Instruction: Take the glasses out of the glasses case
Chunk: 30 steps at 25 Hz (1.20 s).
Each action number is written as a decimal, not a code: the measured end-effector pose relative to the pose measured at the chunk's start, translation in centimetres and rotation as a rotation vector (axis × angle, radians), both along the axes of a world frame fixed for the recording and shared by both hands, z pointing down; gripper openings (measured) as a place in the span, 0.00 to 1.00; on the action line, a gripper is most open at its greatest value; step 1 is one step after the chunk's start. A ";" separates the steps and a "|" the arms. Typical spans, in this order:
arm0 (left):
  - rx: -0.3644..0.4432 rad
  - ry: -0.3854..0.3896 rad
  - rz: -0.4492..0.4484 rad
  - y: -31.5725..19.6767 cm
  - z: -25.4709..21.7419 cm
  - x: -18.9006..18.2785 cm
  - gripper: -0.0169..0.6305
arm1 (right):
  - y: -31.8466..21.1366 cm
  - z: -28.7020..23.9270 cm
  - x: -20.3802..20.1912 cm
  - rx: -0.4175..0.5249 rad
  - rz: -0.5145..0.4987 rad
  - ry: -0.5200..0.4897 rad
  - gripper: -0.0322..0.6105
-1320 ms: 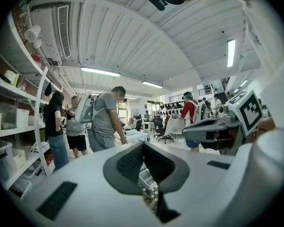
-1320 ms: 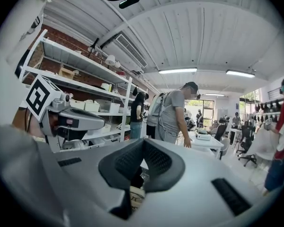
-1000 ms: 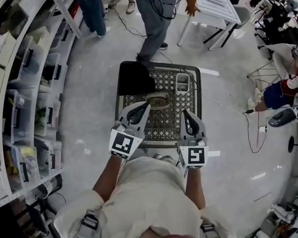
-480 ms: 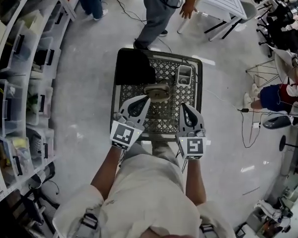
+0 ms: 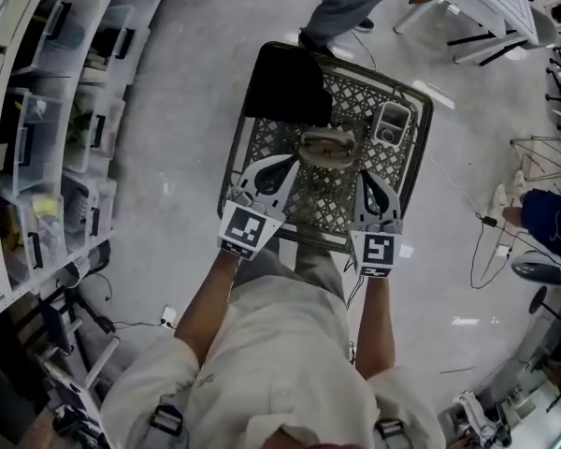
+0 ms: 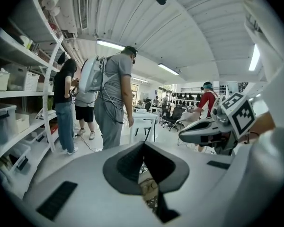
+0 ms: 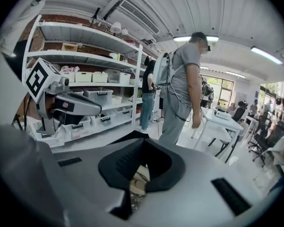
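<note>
Glasses case [image 5: 325, 146] sits mid lattice table [image 5: 320, 204], long axis crosswise to both grippers, just ahead of and between their tips. Left gripper [image 5: 286, 164] has its jaws pressed together and empty, tip near the case's left end, likely the nearer one. Right gripper [image 5: 364, 180] is also closed and empty, short of the right end. Case not touched yet.

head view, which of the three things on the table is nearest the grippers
The tan case in the middle; the black item and the small box lie farther back, at the far edge.
</note>
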<state>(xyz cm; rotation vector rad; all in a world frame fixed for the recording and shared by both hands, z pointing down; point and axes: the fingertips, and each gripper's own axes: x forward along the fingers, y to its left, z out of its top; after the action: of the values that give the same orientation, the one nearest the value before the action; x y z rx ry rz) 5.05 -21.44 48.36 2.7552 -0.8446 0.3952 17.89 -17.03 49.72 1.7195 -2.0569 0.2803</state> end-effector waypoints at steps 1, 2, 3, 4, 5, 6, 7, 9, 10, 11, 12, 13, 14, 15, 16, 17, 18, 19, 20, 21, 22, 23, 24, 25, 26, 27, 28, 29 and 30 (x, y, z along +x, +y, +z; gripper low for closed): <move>-0.009 -0.008 -0.006 0.0 0.6 0.2 0.04 | -0.2 0.6 0.3 -0.011 -0.004 0.003 0.06; -0.018 -0.014 -0.013 -0.1 1.2 0.5 0.04 | -0.3 1.3 0.5 -0.023 -0.010 0.004 0.06; -0.026 -0.020 -0.021 -0.1 1.7 0.7 0.04 | -0.5 1.8 0.5 -0.035 -0.023 0.001 0.06; -0.035 -0.024 -0.029 -0.2 2.2 0.9 0.04 | -0.7 2.3 0.5 -0.045 -0.039 -0.006 0.06; -0.043 -0.028 -0.038 -0.4 2.6 1.1 0.04 | -0.9 2.9 0.4 -0.054 -0.057 -0.015 0.06; -0.050 -0.032 -0.045 -0.5 3.1 1.3 0.04 | -1.1 3.4 0.3 -0.064 -0.074 -0.021 0.06; -0.057 -0.037 -0.050 -0.7 3.6 1.5 0.04 | -1.3 4.0 0.2 -0.077 -0.091 -0.024 0.06; -0.075 -0.048 -0.057 -0.8 4.6 1.9 0.04 | -1.6 5.4 0.1 -0.115 -0.128 -0.020 0.06; -0.084 -0.053 -0.058 -0.9 5.2 2.1 0.04 | -1.8 6.1 0.1 -0.135 -0.146 -0.013 0.06; -0.092 -0.058 -0.059 -0.9 5.7 2.3 0.04 | -2.0 6.8 0.1 -0.153 -0.163 -0.002 0.06; -0.101 -0.064 -0.059 -0.9 6.2 2.5 0.04 | -2.2 7.6 0.1 -0.171 -0.181 0.012 0.06; -0.109 -0.069 -0.060 -0.9 6.7 2.6 0.04 | -2.3 8.5 0.1 -0.190 -0.198 0.027 0.06; -0.119 -0.073 -0.061 -0.9 7.3 2.8 0.04 | -2.4 9.4 0.1 -0.212 -0.216 0.041 0.06; -0.128 -0.076 -0.062 -0.9 7.8 3.0 0.04 | -2.5 10.3 0.1 -0.235 -0.233 0.055 0.06; -0.138 -0.079 -0.064 -0.8 8.3 3.1 0.04 | -2.4 11.3 0.2 -0.259 -0.247 0.069 0.06; -0.147 -0.081 -0.064 -0.8 8.9 3.3 0.04 | -2.4 12.2 0.3 -0.282 -0.260 0.083 0.06; -0.156 -0.084 -0.065 -0.7 9.3 3.4 0.04 | -2.4 13.0 0.4 -0.301 -0.274 0.097 0.07; -0.164 -0.086 -0.066 -0.7 9.8 3.5 0.04 | -2.5 13.6 0.3 -0.315 -0.287 0.108 0.08; -0.171 -0.088 -0.067 -0.6 10.3 3.6 0.04 | -2.6 14.2 0.3 -0.327 -0.301 0.116 0.08; -0.179 -0.089 -0.069 -0.6 10.7 3.7 0.04 | -2.7 14.8 0.2 -0.339 -0.313 0.122 0.09; -0.187 -0.090 -0.071 -0.5 11.1 3.8 0.04 | -2.8 15.3 0.2 -0.350 -0.326 0.127 0.09; -0.194 -0.091 -0.073 -0.4 11.5 4.0 0.04 | -2.8 15.8 0.2 -0.361 -0.339 0.132 0.09; -0.201 -0.093 -0.075 -0.5 11.9 4.1 0.04 | -2.9 16.3 0.2 -0.373 -0.351 0.137 0.09; -0.205 -0.094 -0.075 -0.5 12.3 4.2 0.04 | -2.9 16.8 0.1 -0.386 -0.363 0.143 0.09; -0.210 -0.095 -0.075 -0.7 12.7 4.2 0.04 | -3.0 17.4 0.1 -0.400 -0.374 0.149 0.10; -0.215 -0.096 -0.076 -0.8 13.0 4.3 0.04 | -3.1 17.9 0.0 -0.415 -0.387 0.156 0.10; -0.220 -0.097 -0.078 -0.9 13.3 4.3 0.04 | -3.1 18.4 -0.1 -0.431 -0.402 0.163 0.11; -0.227 -0.097 -0.080 -0.9 13.5 4.3 0.04 | -3.0 18.9 -0.2 -0.447 -0.418 0.171 0.11; -0.233 -0.097 -0.084 -0.8 13.8 4.4 0.04 | -3.0 19.3 -0.3 -0.461 -0.435 0.180 0.12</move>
<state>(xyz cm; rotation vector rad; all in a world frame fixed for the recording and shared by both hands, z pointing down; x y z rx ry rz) 9.40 -22.26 62.14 2.4957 -0.8729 0.5755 17.58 -20.01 69.05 0.9666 -1.9759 0.4036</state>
